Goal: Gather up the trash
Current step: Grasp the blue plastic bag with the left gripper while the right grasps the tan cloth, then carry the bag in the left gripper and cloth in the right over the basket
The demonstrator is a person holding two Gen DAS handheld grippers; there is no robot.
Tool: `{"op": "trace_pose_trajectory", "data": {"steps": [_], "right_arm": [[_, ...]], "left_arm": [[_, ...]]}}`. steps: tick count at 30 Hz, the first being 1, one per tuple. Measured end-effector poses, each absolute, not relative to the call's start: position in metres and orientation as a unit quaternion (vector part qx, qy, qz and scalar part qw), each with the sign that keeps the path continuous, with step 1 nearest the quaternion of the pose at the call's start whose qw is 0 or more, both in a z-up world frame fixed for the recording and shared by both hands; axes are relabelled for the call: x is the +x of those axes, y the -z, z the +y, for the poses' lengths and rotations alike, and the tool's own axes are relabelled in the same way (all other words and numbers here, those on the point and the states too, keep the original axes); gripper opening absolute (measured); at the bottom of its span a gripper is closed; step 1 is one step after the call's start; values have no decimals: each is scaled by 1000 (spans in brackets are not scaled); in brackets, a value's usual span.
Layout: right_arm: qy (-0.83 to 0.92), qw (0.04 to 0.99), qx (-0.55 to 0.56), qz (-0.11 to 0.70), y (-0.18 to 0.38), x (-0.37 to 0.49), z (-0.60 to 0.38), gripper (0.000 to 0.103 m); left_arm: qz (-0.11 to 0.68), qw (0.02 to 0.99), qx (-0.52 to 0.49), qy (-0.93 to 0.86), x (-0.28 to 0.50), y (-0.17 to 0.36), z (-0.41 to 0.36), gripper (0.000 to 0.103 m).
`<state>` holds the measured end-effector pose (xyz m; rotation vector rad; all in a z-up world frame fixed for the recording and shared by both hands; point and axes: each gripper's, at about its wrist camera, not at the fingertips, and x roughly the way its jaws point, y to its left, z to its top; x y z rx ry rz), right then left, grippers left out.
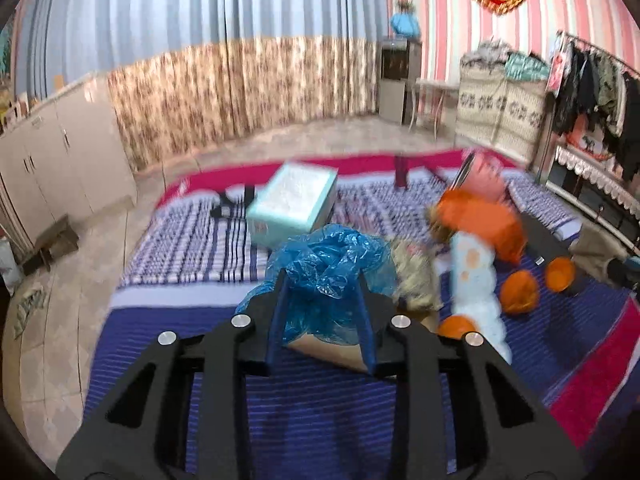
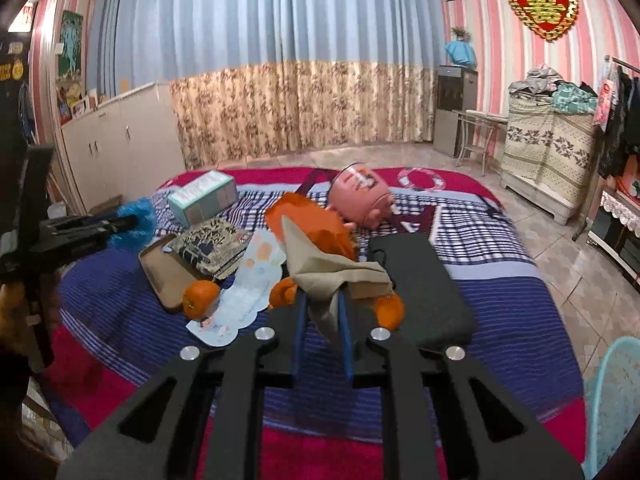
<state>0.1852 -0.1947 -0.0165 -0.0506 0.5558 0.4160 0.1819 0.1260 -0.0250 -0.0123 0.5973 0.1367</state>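
My left gripper [image 1: 322, 278] is shut on a crumpled blue plastic bag [image 1: 328, 256], held above the striped bedspread [image 1: 320, 408]. In the right wrist view that gripper [image 2: 120, 222] and the blue bag [image 2: 138, 216] show at the far left. My right gripper [image 2: 321, 294] is shut on a crumpled tan paper wrapper [image 2: 320, 268]. An orange plastic bag [image 2: 316, 224] bunches up right behind the wrapper; whether it is pinched too I cannot tell. In the left wrist view the orange bag [image 1: 480, 220] is blurred.
On the bed lie a teal box [image 2: 202, 196], a tipped pink bowl [image 2: 362, 196], a brown tray [image 2: 160, 276] with a patterned pouch [image 2: 212, 248], a printed paper strip [image 2: 240, 300], loose oranges [image 2: 200, 298], and a black cushion [image 2: 420, 284]. A teal basket [image 2: 612, 408] stands at the lower right.
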Motion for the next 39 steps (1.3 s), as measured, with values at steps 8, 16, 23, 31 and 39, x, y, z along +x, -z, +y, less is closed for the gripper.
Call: {"op": "trace_pose_trajectory", "data": {"steps": [8, 16, 23, 31, 39], "right_arm": [[-158, 955, -8, 252, 3, 154, -252, 15], [-84, 966, 7, 246, 4, 121, -333, 15], [-1, 971, 27, 239, 17, 105, -403, 15], [51, 967, 54, 245, 33, 105, -455, 15], [74, 964, 63, 248, 40, 106, -479, 15]], "left_arm": [[258, 966, 2, 1, 167, -8, 56, 29], [257, 964, -8, 72, 174, -3, -26, 29], [262, 957, 11, 122, 178, 11, -93, 29], [264, 950, 44, 161, 178, 20, -159, 29], [266, 940, 53, 206, 178, 26, -217, 29]]}}
